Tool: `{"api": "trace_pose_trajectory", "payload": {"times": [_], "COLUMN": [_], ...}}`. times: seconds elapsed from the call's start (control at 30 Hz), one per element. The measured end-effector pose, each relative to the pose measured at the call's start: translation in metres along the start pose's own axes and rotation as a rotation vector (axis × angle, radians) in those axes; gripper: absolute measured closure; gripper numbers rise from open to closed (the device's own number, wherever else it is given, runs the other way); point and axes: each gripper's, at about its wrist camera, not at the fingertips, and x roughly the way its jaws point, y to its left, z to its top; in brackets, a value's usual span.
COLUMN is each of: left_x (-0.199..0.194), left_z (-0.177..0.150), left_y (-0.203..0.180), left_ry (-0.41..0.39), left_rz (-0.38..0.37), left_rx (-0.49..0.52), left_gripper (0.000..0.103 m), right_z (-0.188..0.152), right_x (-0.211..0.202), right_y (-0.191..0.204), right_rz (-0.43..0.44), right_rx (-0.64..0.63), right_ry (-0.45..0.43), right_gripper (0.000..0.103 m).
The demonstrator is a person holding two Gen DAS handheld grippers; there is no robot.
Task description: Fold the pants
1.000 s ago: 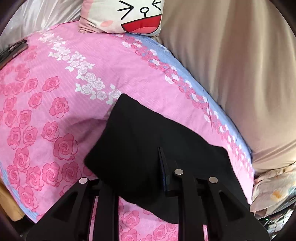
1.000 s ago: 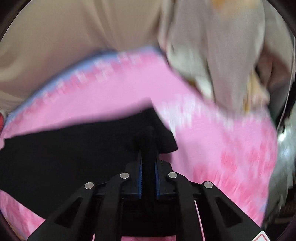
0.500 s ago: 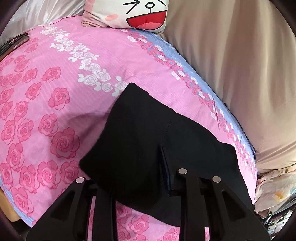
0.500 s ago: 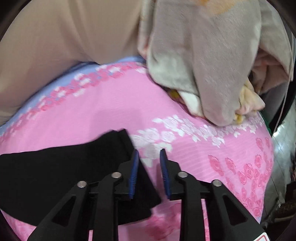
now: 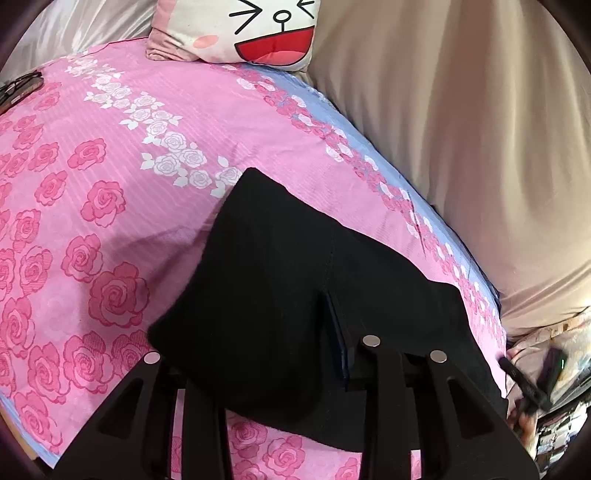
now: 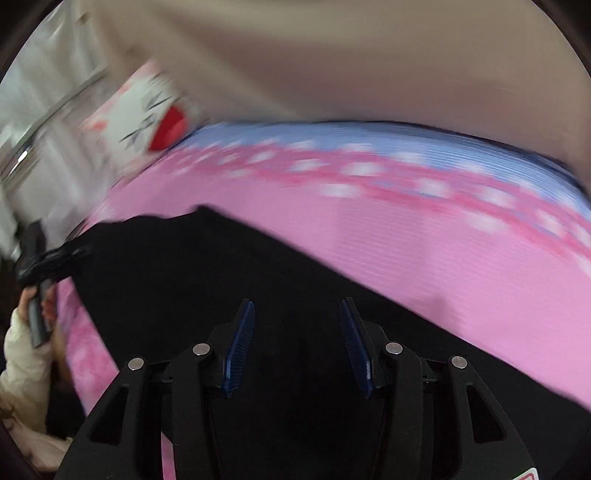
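Observation:
The black pants (image 5: 295, 280) lie folded on the pink rose bed sheet (image 5: 110, 221). My left gripper (image 5: 291, 306) sits at their near edge. Cloth drapes over its left finger and hides it, and only the right blue pad (image 5: 338, 332) shows. Its jaws are opening with fabric between them. In the right wrist view, which is motion-blurred, my right gripper (image 6: 297, 343) hovers over the pants (image 6: 221, 280). Its jaws are opening and nothing is pinched between the blue pads (image 6: 240, 347). The left gripper (image 6: 40, 258) and the hand (image 6: 37, 306) holding it show at the pants' left end.
A cartoon-face pillow (image 5: 258, 33) lies at the head of the bed. Beige cloth (image 5: 461, 147) rises along the far side. A crumpled blanket (image 5: 546, 332) sits past the pants' right end. A dark object (image 5: 18, 88) lies at the sheet's left edge.
The right gripper let go of the pants' corner, opened wide and swung left over the cloth. The left gripper has hardly moved, and its blue pad stands slightly further from the fabric.

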Motion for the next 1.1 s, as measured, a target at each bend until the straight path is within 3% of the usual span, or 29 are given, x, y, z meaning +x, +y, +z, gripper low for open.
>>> {"api": "trace_pose_trajectory", "payload": {"times": [0.1, 0.17, 0.2, 0.23, 0.3, 0.43, 0.47, 0.53, 0.6, 0.7, 0.73, 0.77, 0.8, 0.87, 0.9, 1.0, 1.1], "left_x": [-0.001, -0.002, -0.002, -0.002, 0.0, 0.008, 0.013, 0.026, 0.021, -0.014, -0.029, -0.039, -0.052, -0.072, -0.082, -0.1, -0.102], "left_z": [-0.002, -0.004, -0.004, -0.004, -0.002, 0.013, 0.016, 0.018, 0.018, 0.008, 0.002, -0.002, -0.008, -0.014, -0.015, -0.01, -0.002], "left_y": [0.002, 0.004, 0.005, 0.006, 0.009, 0.007, 0.005, 0.005, 0.011, 0.02, 0.024, 0.027, 0.031, 0.039, 0.043, 0.042, 0.016], "left_ry": [-0.007, -0.011, -0.014, -0.018, -0.022, -0.047, -0.041, -0.014, -0.007, 0.007, 0.009, 0.006, -0.01, -0.061, -0.079, -0.128, -0.153], "left_rz": [-0.027, -0.055, -0.067, -0.078, -0.101, -0.132, -0.122, -0.106, -0.146, -0.179, -0.179, -0.135, -0.023, 0.12, 0.132, 0.062, 0.003], "left_rx": [0.014, 0.015, 0.017, 0.021, 0.032, 0.077, 0.095, 0.129, 0.127, 0.134, 0.152, 0.163, 0.178, 0.197, 0.192, 0.115, 0.131], "left_gripper": [0.07, 0.067, 0.067, 0.067, 0.067, 0.066, 0.066, 0.066, 0.066, 0.063, 0.055, 0.044, 0.024, 0.022, 0.022, 0.022, 0.022], "right_z": [0.043, 0.063, 0.069, 0.076, 0.085, 0.116, 0.12, 0.112, 0.11, 0.111, 0.108, 0.105, 0.103, 0.096, 0.093, 0.088, 0.103], "right_x": [0.076, 0.114, 0.127, 0.139, 0.141, 0.115, 0.129, 0.169, 0.163, 0.115, 0.102, 0.092, 0.091, 0.105, 0.114, 0.168, 0.204], "right_y": [0.051, 0.066, 0.073, 0.08, 0.092, 0.081, 0.073, 0.053, 0.047, 0.056, 0.063, 0.081, 0.093, 0.123, 0.132, 0.168, 0.187], "right_rz": [-0.002, 0.012, 0.032, 0.05, -0.006, -0.033, -0.096, -0.164, -0.159, -0.118, -0.093, -0.07, -0.053, 0.016, 0.039, 0.037, -0.041], "right_rx": [-0.127, -0.145, -0.146, -0.159, -0.19, -0.145, -0.153, -0.141, -0.117, -0.091, -0.106, -0.148, -0.179, -0.247, -0.264, -0.327, -0.332], "right_ry": [0.081, 0.131, 0.145, 0.148, 0.114, -0.031, -0.003, 0.145, 0.104, -0.025, -0.042, -0.05, -0.043, 0.025, 0.052, 0.129, 0.096], "right_gripper": [0.056, 0.056, 0.06, 0.082, 0.094, 0.1, 0.101, 0.1, 0.098, 0.093, 0.093, 0.093, 0.093, 0.093, 0.093, 0.093, 0.096]}}
